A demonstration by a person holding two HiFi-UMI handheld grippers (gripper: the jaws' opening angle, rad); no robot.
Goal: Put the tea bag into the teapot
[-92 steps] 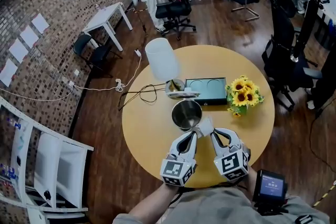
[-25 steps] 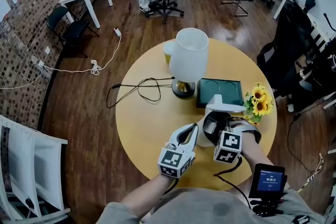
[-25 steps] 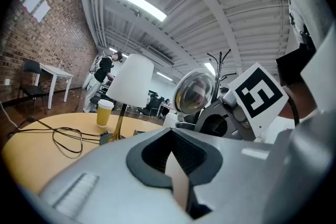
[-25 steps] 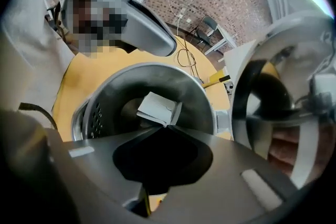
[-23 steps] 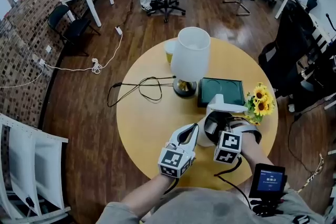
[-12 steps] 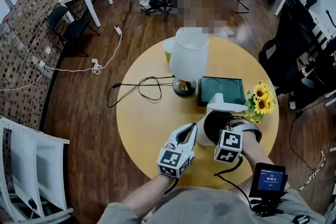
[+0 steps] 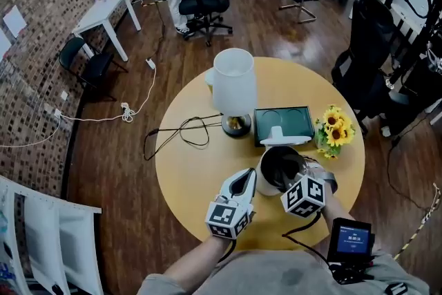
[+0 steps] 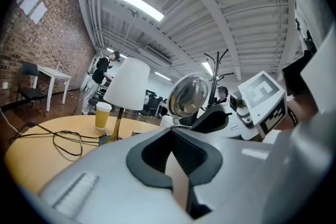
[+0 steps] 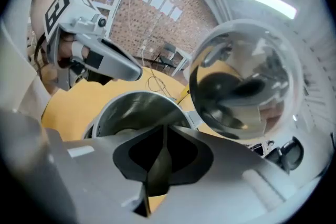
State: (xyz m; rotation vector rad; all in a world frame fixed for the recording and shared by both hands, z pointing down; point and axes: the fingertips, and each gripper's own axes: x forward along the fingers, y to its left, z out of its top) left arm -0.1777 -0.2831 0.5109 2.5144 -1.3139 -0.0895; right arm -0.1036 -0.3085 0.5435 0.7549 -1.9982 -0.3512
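The steel teapot [image 7: 278, 164] stands on the round table with its lid [image 7: 280, 138] tipped up. My right gripper [image 7: 298, 175] is at the pot's right rim. In the right gripper view it hangs just over the open mouth [image 9: 131, 110], beside the mirror-like lid [image 9: 247, 81]. Its jaws [image 9: 157, 162] are closing on a thin brownish strip seen edge-on, which I take for the tea bag [image 9: 156, 165]. My left gripper [image 7: 250, 175] is at the pot's left and is shut on a pale flat piece of paper [image 8: 176, 178].
Behind the pot are a white-shaded lamp [image 7: 233, 83], a green tray [image 7: 283, 122] and sunflowers [image 7: 333, 131]. A black cable [image 7: 179, 131] lies on the table's left half, and a paper cup [image 8: 103, 115] stands by the lamp. The table edge [image 7: 186, 197] is close to me.
Since 3.7 s ago the grippers have parted and the right one has gone to the pot's mouth. Over the last second both grippers have hardly moved; the head view has shifted.
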